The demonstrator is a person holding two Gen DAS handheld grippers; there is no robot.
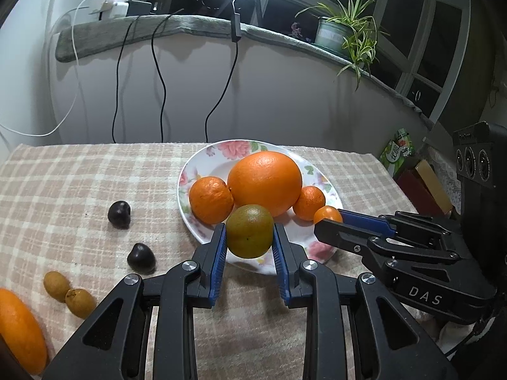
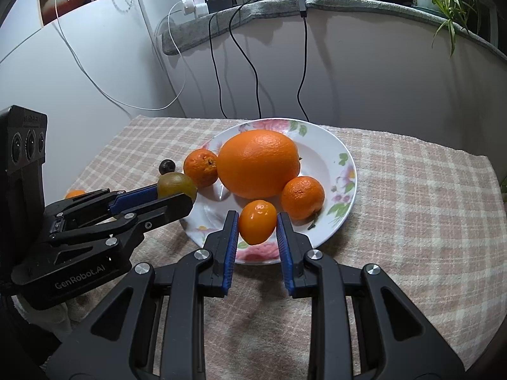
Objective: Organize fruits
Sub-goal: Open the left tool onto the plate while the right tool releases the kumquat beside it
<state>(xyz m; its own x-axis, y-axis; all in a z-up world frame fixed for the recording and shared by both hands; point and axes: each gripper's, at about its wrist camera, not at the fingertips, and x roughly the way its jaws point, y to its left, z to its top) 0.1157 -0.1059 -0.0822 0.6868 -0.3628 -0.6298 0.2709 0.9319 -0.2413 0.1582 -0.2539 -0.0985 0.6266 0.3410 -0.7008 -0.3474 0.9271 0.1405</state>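
Fruits lie partly on a flowered plate (image 1: 202, 164) and partly on the checked cloth (image 1: 79, 183) covering the bench. On the plate, a large orange (image 1: 264, 179) sits at the centre, with a mandarin (image 1: 210, 200) touching its left side and a smaller mandarin (image 1: 309, 202) touching its right side.

The left gripper (image 1: 249, 237) holds a greenish mandarin (image 1: 249, 231) between its blue-padded fingers (image 1: 218, 253); both pads press the fruit's sides, and it sits over the near rim of the plate, just in front of the large orange.

The right gripper (image 2: 257, 237) has a small glossy orange fruit (image 2: 257, 221) lying between its fingers (image 2: 230, 247). The left pad is touching or nearly touching the fruit, while a narrow gap shows at the right pad; whether the fruit is firmly clamped cannot be told. It lies at the near right part of the plate, just beside the smaller mandarin.

On the cloth, left of the plate, lie two dark plum-like fruits (image 1: 119, 214), two small brown fruits (image 1: 69, 293) touching each other nearer the camera, and another orange (image 1: 20, 329) at the near left edge.
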